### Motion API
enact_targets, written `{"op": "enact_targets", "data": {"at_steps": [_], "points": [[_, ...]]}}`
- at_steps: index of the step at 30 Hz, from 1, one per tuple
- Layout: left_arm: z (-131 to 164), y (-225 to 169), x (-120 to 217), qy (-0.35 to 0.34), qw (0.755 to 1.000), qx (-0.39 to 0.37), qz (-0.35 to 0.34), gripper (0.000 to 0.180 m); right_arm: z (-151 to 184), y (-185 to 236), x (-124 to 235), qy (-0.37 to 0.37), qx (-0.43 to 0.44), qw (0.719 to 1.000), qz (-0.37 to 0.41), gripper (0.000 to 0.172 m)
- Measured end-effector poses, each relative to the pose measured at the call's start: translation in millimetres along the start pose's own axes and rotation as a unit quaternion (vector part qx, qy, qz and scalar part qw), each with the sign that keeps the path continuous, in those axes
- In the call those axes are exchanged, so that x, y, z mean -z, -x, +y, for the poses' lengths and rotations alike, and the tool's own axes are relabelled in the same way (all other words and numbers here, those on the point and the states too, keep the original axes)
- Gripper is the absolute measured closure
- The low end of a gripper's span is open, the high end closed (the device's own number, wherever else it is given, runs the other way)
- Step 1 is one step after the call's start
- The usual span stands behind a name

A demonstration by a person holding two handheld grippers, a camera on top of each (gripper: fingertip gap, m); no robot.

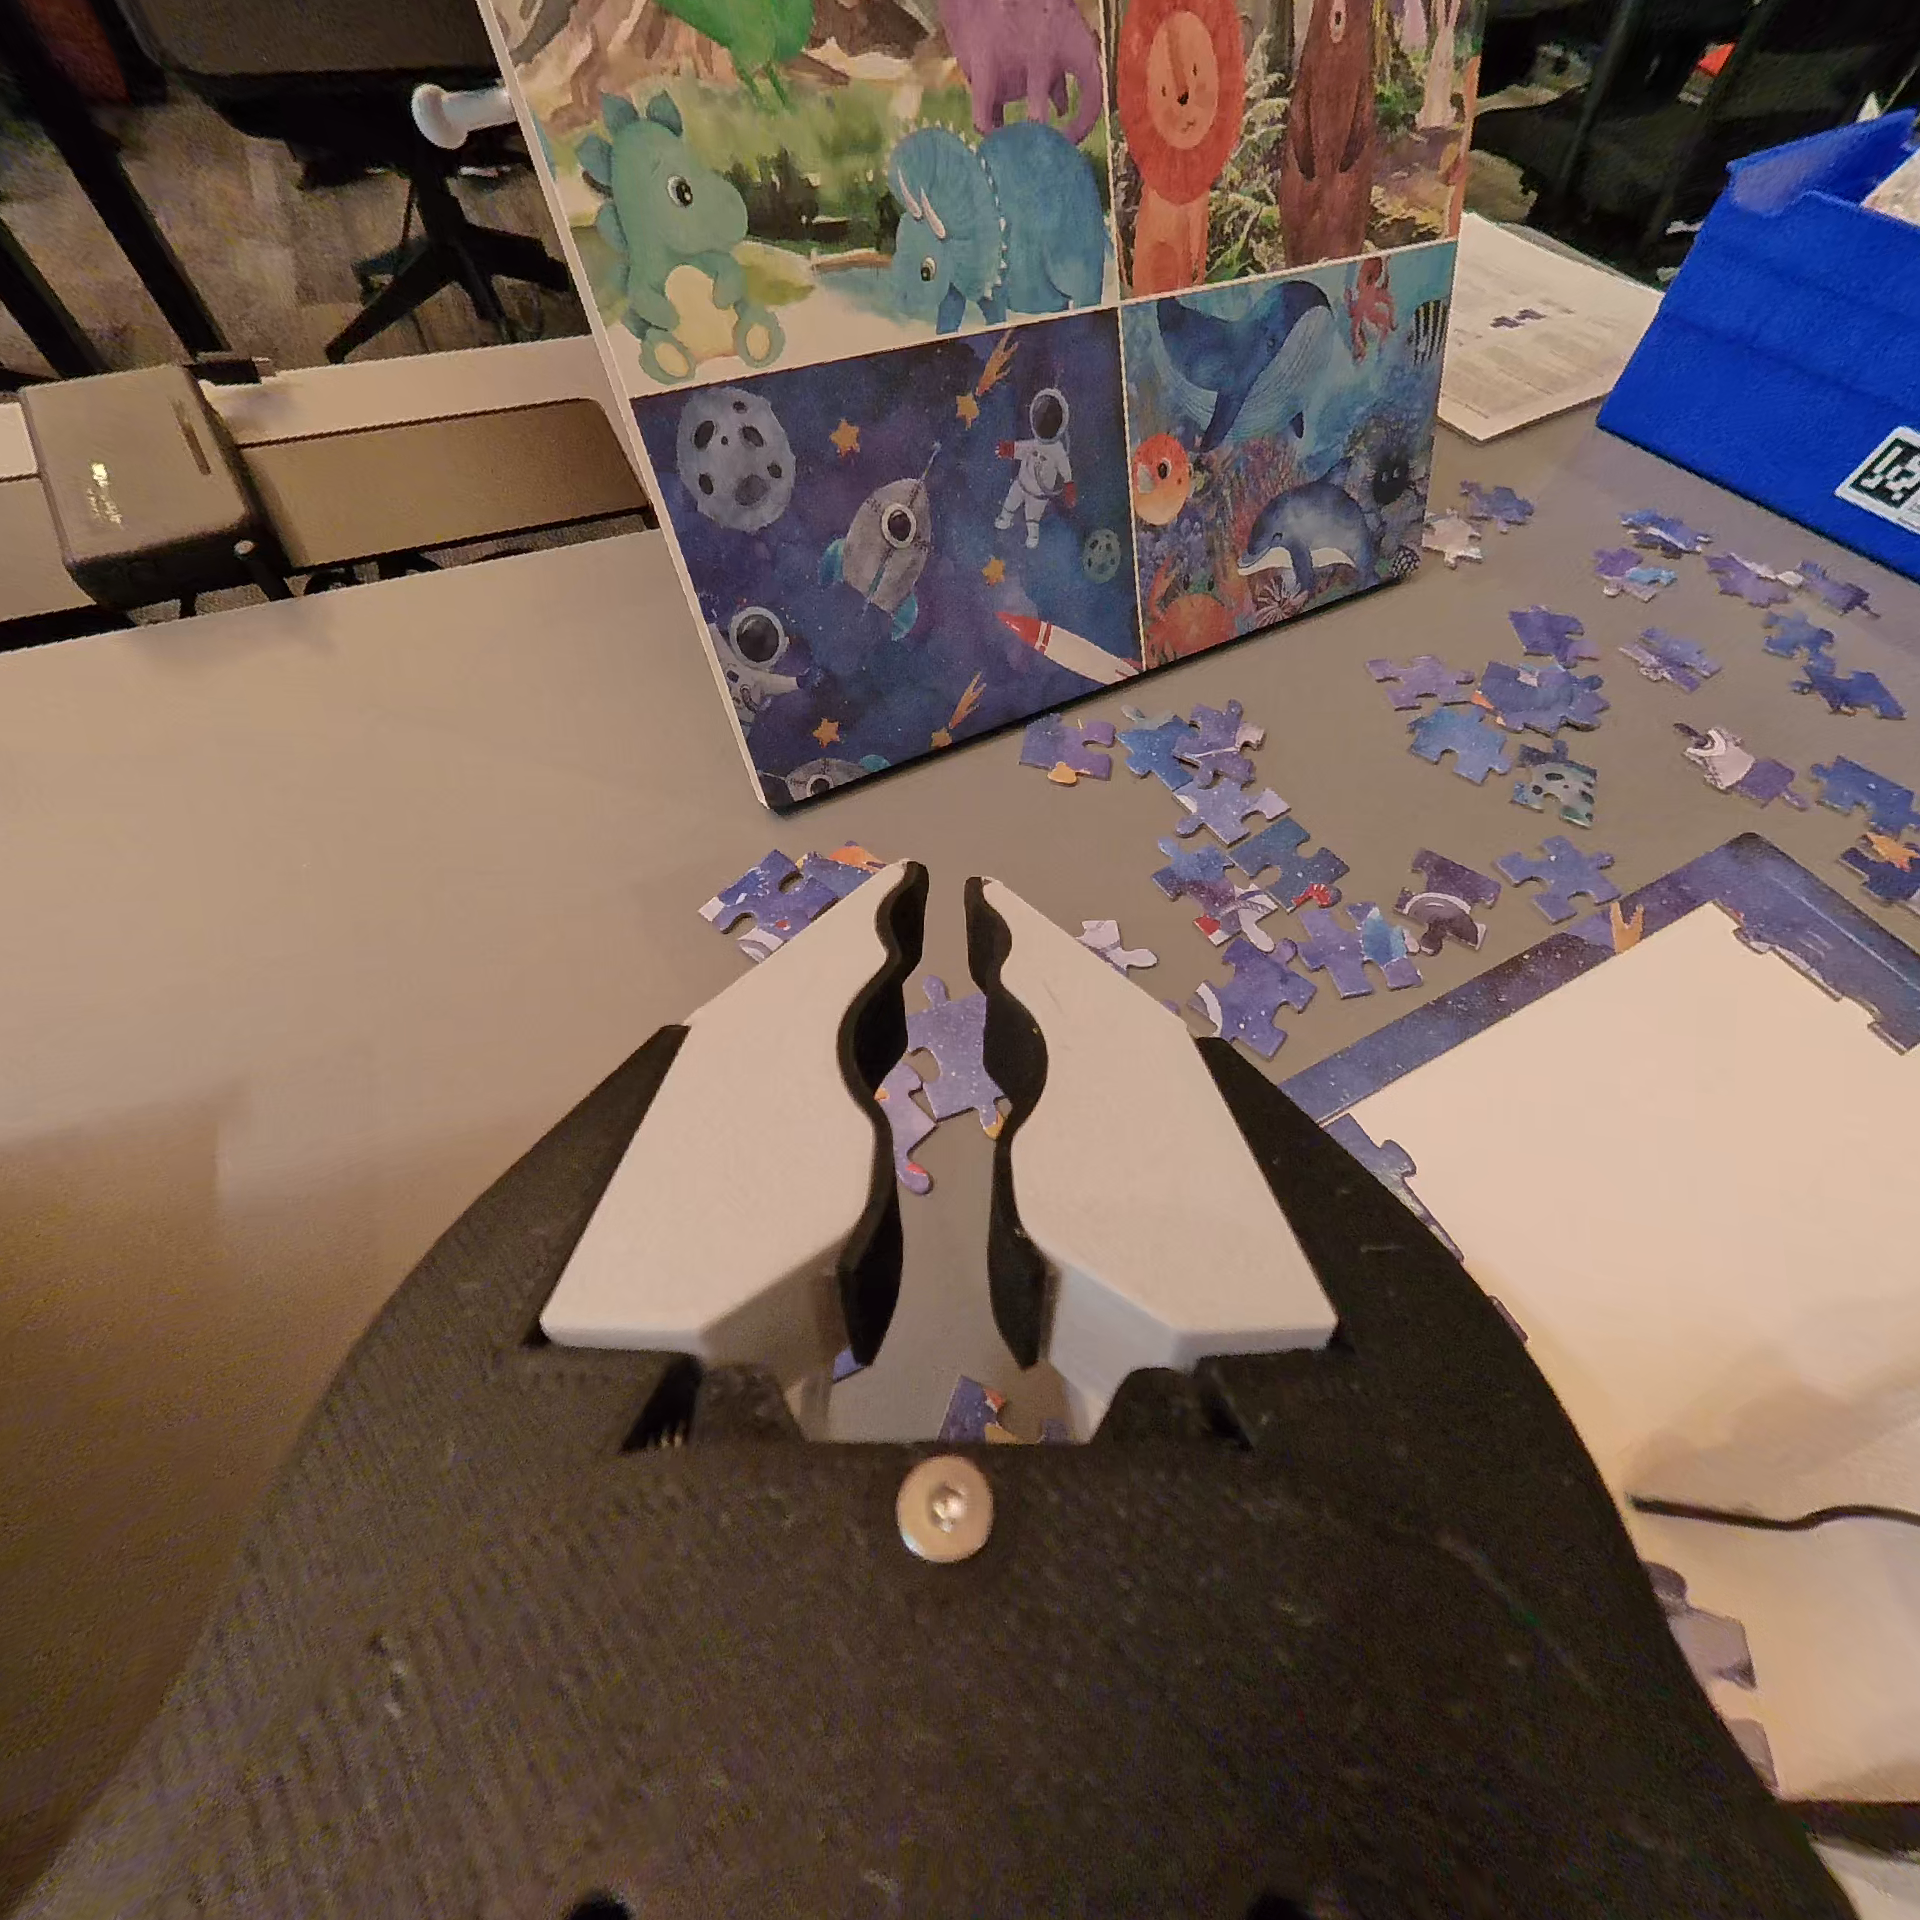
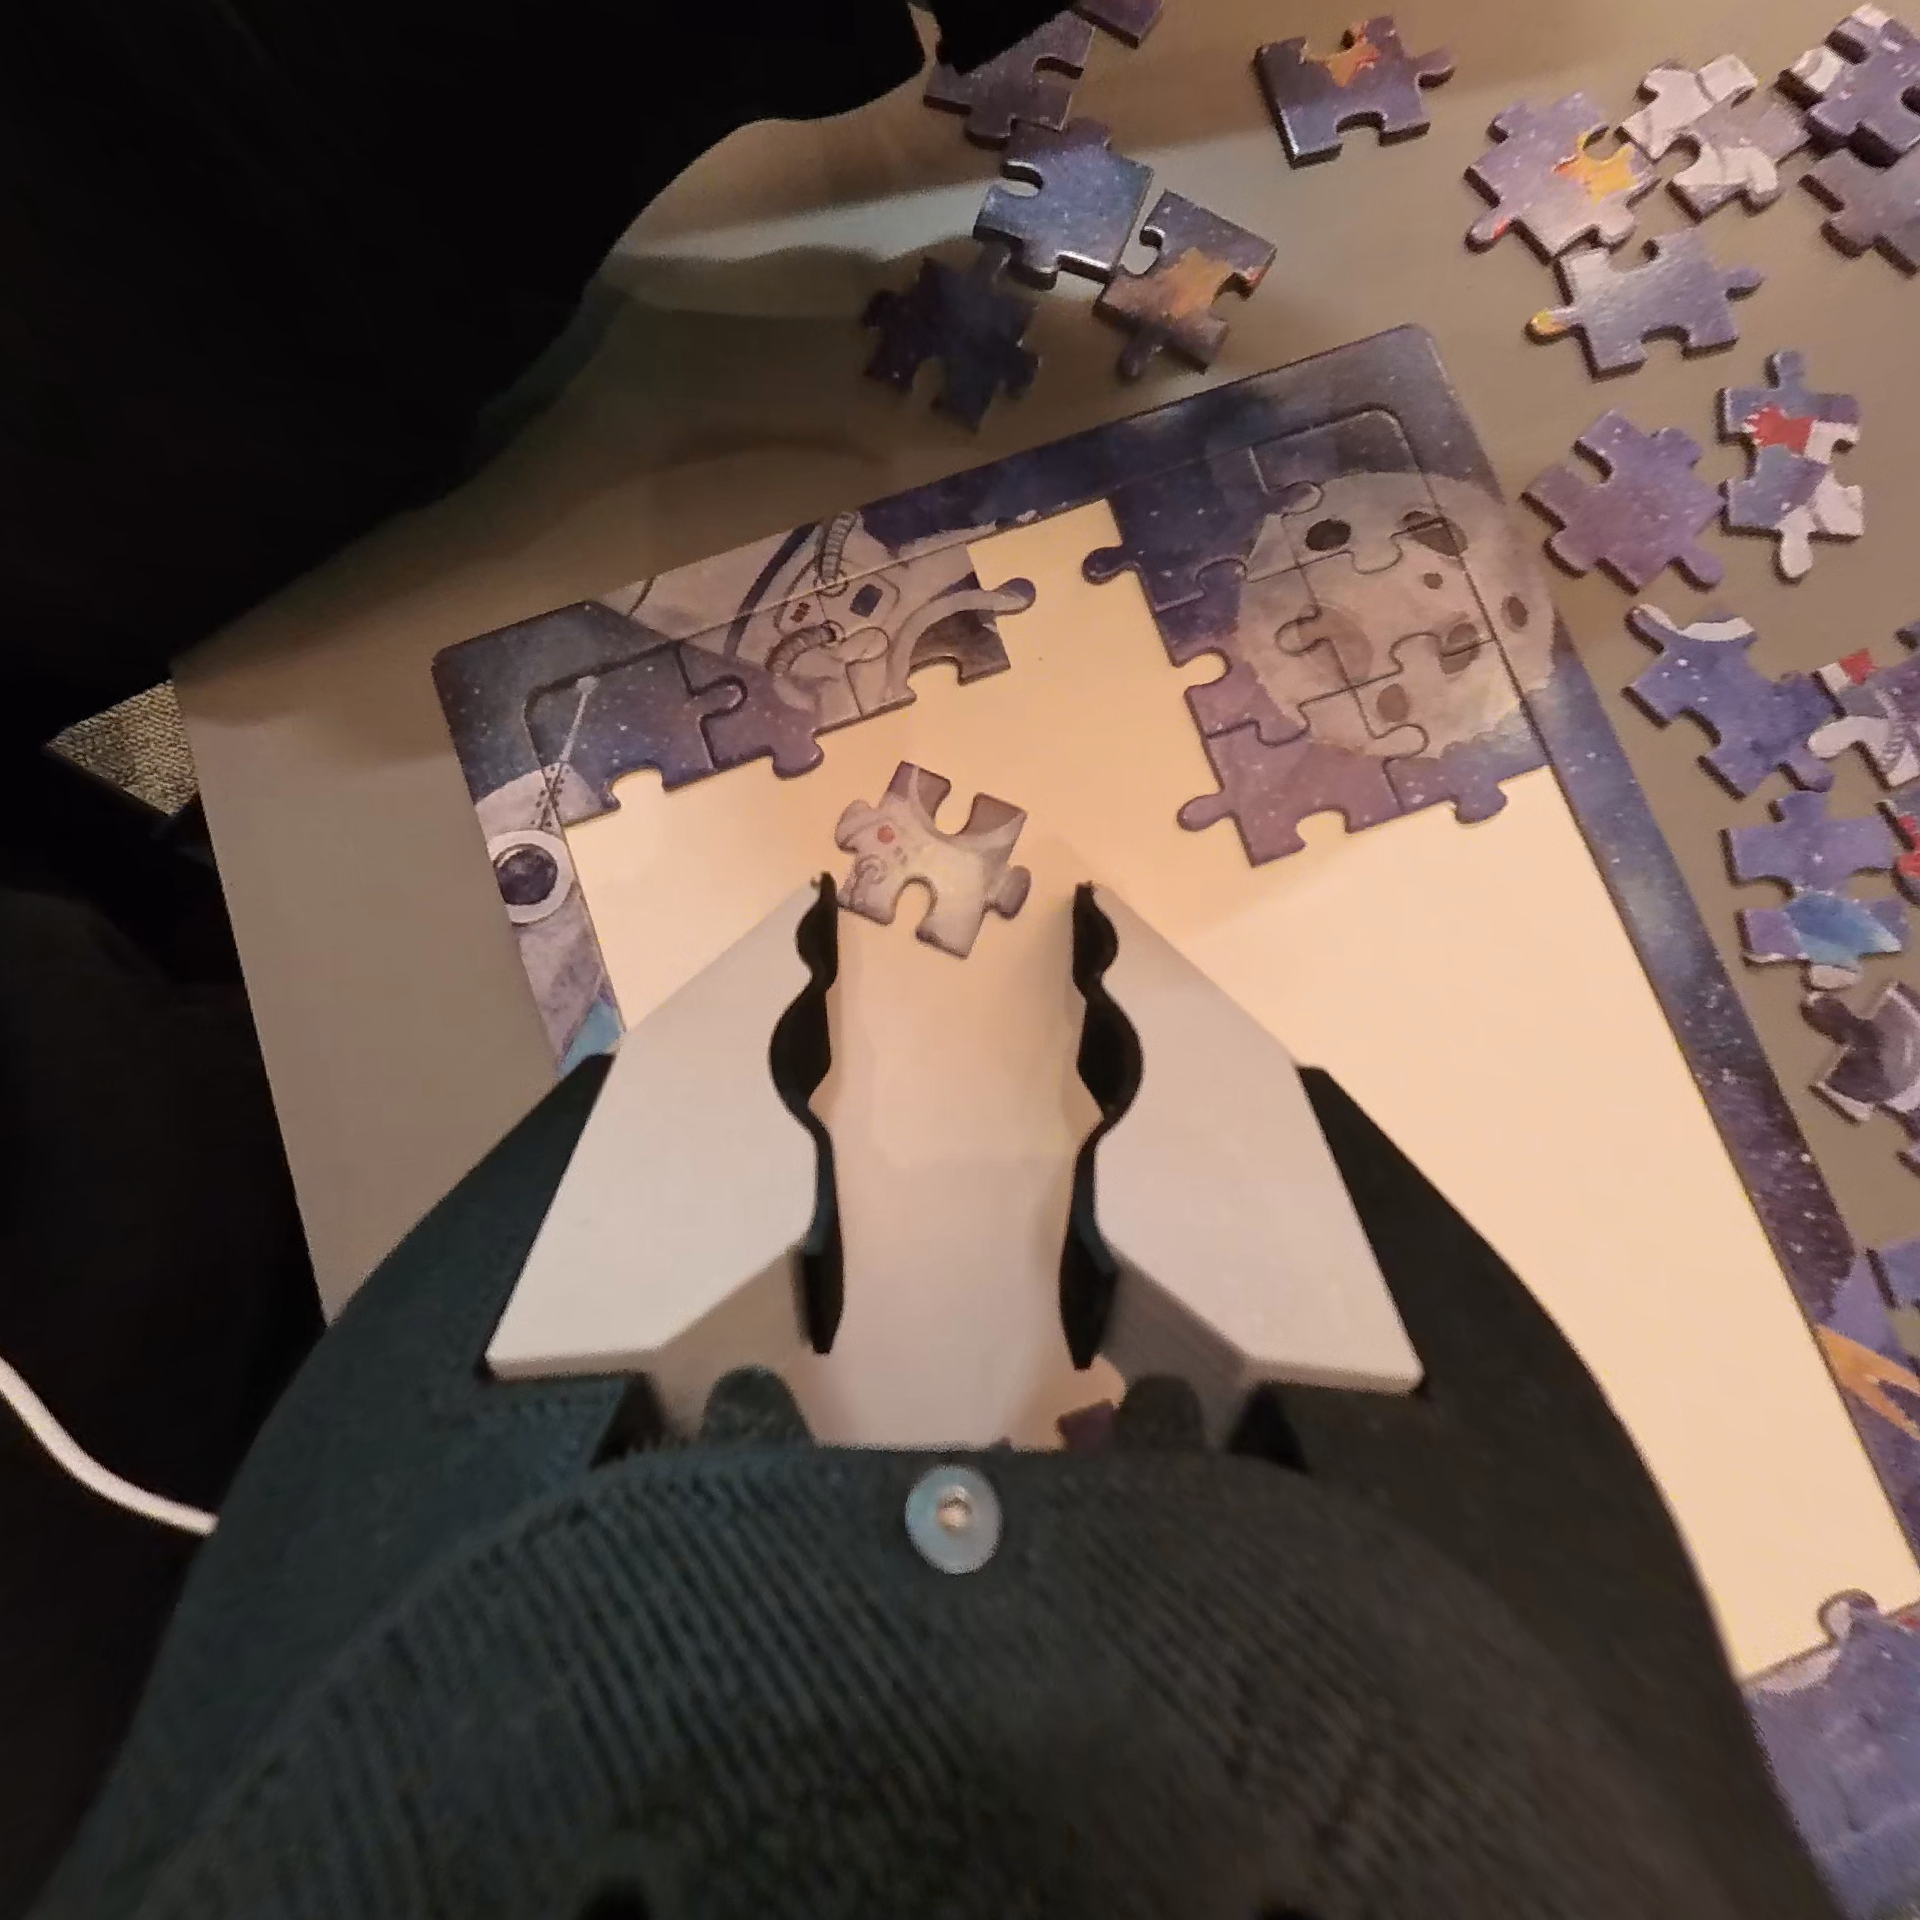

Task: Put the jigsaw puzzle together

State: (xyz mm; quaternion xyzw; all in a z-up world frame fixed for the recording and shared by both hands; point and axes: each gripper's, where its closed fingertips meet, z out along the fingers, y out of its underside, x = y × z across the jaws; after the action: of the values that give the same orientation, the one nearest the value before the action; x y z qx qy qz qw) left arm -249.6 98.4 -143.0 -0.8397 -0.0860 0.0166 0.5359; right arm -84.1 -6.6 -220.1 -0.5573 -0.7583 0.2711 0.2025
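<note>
Two handheld grippers over a grey table (image 1: 312, 935). Left gripper (image 1: 948, 883): fingers nearly closed, a narrow slit between the tips, nothing clamped; it hangs above loose purple puzzle pieces (image 1: 1288, 914) before an upright picture box (image 1: 935, 416). Right gripper (image 2: 951, 896): fingers spread wide, gripping nothing. A pale astronaut piece (image 2: 935, 857) lies flat on the puzzle tray (image 2: 1351, 1143) just beyond the tips, nearer the left finger, its long axis running diagonally from upper left to lower right.

Puzzle box (image 1: 997, 395) stands upright at the rear of the desk (image 1: 312, 883). Loose pieces (image 1: 1538, 717) lie scattered before it and to its right. Puzzle tray (image 2: 1621, 831) lies nearer, right of centre; one loose piece (image 2: 935, 857) rests inside it. Bin (image 1: 1787, 343) sits far right.
</note>
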Motion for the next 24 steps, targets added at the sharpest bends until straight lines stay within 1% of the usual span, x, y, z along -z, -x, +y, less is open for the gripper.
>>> {"op": "enact_targets", "data": {"at_steps": [11, 15, 24], "points": [[0.2, 0.2, -0.2, 0.001, 1.000, 0.000, 0.000, 0.175, 0.6, -2.1, 4.5, -0.005, -0.002, 1.000, 0.004, 0.128], [-0.1, 0.3, -0.1, 0.000, 1.000, 0.000, 0.000, 0.175, 3.4, 0.0, 4.3, 0.005, -0.001, 1.000, -0.001, 0.130], [-0.3, 0.4, 0.2, 0.000, 1.000, 0.001, 0.001, 0.175, 8.1, 13.9, 8.1, 0.024, 0.000, 0.999, -0.041, 0.137]]}}
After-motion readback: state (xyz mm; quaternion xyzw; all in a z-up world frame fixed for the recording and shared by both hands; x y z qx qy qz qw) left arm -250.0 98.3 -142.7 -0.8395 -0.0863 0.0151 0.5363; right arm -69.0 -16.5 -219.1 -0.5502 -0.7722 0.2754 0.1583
